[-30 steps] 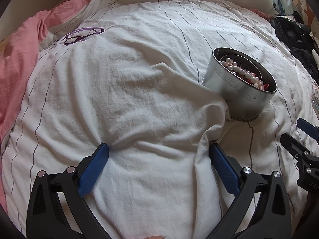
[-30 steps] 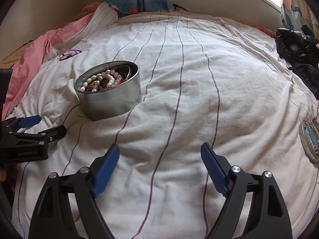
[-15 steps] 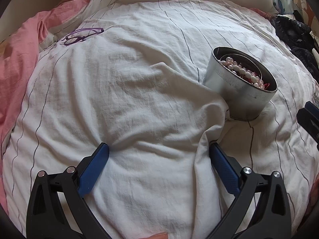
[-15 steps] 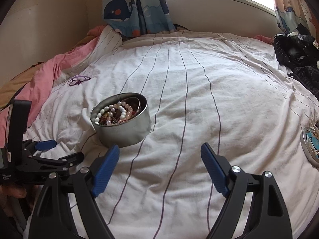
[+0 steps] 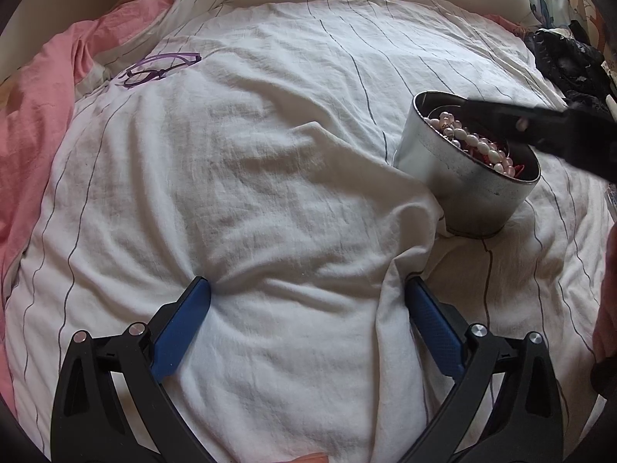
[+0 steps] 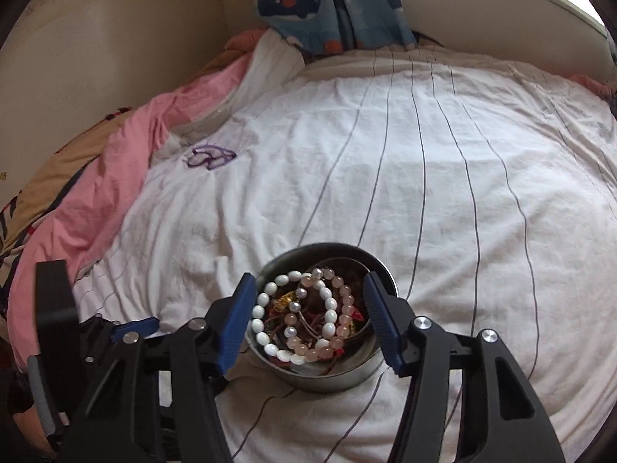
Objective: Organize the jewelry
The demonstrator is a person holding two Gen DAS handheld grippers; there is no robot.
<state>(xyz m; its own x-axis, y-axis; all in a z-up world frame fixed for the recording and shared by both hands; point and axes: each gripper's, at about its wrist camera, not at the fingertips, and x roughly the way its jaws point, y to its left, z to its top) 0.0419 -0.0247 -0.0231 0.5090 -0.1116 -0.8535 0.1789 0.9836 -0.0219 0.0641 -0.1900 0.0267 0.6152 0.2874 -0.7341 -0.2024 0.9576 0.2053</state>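
Note:
A round metal tin (image 5: 462, 193) stands on the white striped bedsheet, tilted in a fold. It is heaped with pearl and pink bead bracelets (image 5: 476, 146). My left gripper (image 5: 307, 289) rests open on the sheet, down-left of the tin, with only cloth between its blue fingers. In the right wrist view my right gripper (image 6: 308, 283) hovers over the tin (image 6: 327, 382). Its jaws are closing, and the bracelets (image 6: 327, 308) lie between and below the blue pads, untouched. The left wrist view shows it as a blurred black bar (image 5: 540, 131) across the tin's mouth.
Purple glasses (image 6: 210, 156) lie on the sheet at the far left. A pink blanket (image 6: 96, 193) is bunched along the left edge. A whale-print curtain (image 6: 327, 4) hangs at the back, under a window. Dark clothing (image 5: 567, 58) is piled at the far right.
My right gripper has swung left from beside the tin to directly above it, and its jaws have narrowed. The left gripper and the tin have stayed put.

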